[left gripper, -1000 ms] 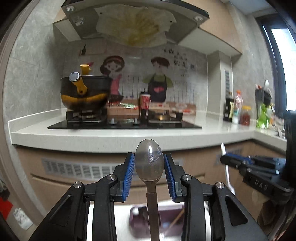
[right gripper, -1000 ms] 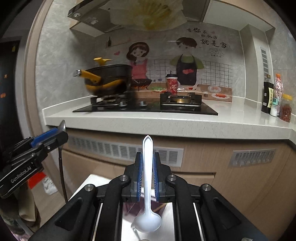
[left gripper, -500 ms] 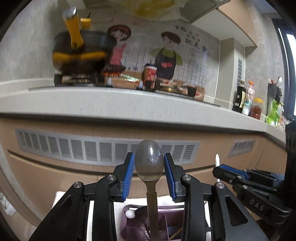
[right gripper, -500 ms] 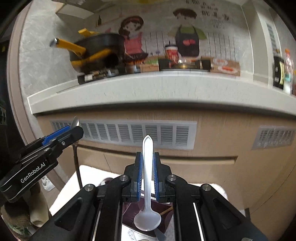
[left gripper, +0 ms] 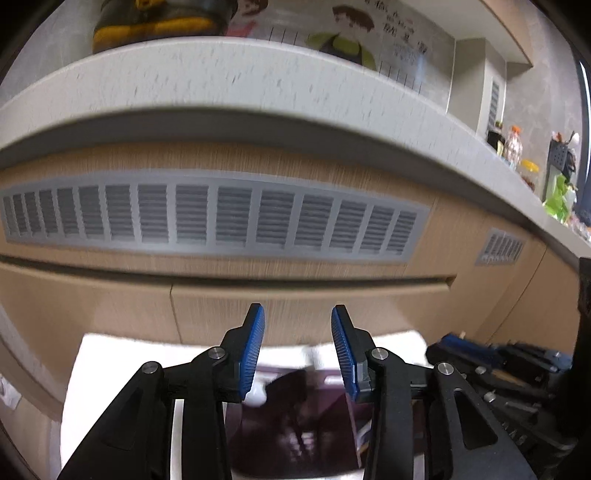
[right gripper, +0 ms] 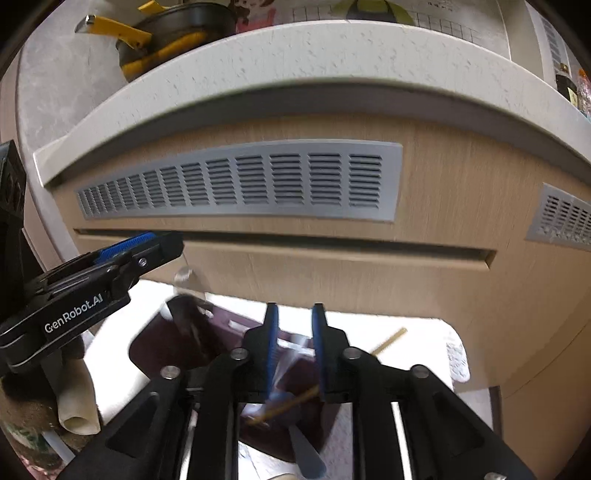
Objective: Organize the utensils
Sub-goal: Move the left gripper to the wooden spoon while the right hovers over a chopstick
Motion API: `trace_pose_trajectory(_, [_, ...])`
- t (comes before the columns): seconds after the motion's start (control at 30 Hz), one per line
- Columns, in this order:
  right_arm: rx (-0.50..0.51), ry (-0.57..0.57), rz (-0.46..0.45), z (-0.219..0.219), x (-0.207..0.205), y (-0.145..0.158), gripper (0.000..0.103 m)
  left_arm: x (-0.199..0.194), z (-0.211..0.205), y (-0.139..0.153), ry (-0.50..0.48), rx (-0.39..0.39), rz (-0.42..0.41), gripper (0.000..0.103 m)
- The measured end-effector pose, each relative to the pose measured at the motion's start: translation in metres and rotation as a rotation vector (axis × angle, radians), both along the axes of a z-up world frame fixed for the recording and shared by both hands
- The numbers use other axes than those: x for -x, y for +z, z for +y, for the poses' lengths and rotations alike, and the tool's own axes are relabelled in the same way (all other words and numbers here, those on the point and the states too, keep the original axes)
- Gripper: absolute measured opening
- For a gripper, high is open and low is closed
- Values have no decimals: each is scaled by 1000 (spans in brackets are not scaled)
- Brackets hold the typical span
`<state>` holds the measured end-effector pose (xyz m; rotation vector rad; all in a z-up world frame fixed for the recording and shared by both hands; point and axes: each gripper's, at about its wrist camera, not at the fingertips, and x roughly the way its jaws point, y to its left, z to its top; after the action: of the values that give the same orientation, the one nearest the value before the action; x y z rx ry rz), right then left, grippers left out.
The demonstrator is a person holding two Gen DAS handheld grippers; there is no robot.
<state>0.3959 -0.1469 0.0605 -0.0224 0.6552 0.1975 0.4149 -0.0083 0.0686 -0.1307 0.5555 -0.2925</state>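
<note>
A dark purple utensil holder [left gripper: 295, 417] stands on a white table below both grippers; it also shows in the right wrist view [right gripper: 192, 343]. My left gripper [left gripper: 297, 314] is open and empty above it. My right gripper [right gripper: 293, 308] is open, with a blurred white spoon [right gripper: 286, 365] between and below its fingers, over the holder. A blurred metal spoon [right gripper: 183, 275] shows just past the left gripper's tip [right gripper: 147, 245], above the holder. A wooden chopstick [right gripper: 388, 338] leans out of the holder to the right.
The white table [right gripper: 424, 332] stands close to wooden kitchen cabinets with grey vents [left gripper: 221, 218]. A stone counter [right gripper: 295, 55] overhangs above, carrying a black and yellow pot [right gripper: 173, 29]. Bottles [left gripper: 517, 147] stand on the counter at the right.
Both grippers have dropped toward the holder and opened. The metal spoon has left the left gripper and the white spoon has slipped down out of the right gripper.
</note>
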Motion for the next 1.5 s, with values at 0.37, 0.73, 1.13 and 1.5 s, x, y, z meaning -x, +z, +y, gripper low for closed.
trace_pose_trajectory(0.37, [66, -25, -19, -26, 70, 2, 59, 95, 40, -24, 71, -87, 154, 56])
trace_pose_trajectory(0.73, [189, 147, 86, -8, 157, -49, 94, 190, 49, -82, 77, -199, 294, 68])
trace_pose_trajectory(1.13, [152, 248, 372, -4, 225, -122, 77, 234, 62, -116, 123, -178, 394, 68])
trace_pose_trajectory(1.5, [83, 294, 391, 37, 207, -138, 72, 230, 61, -113, 131, -195, 387, 70])
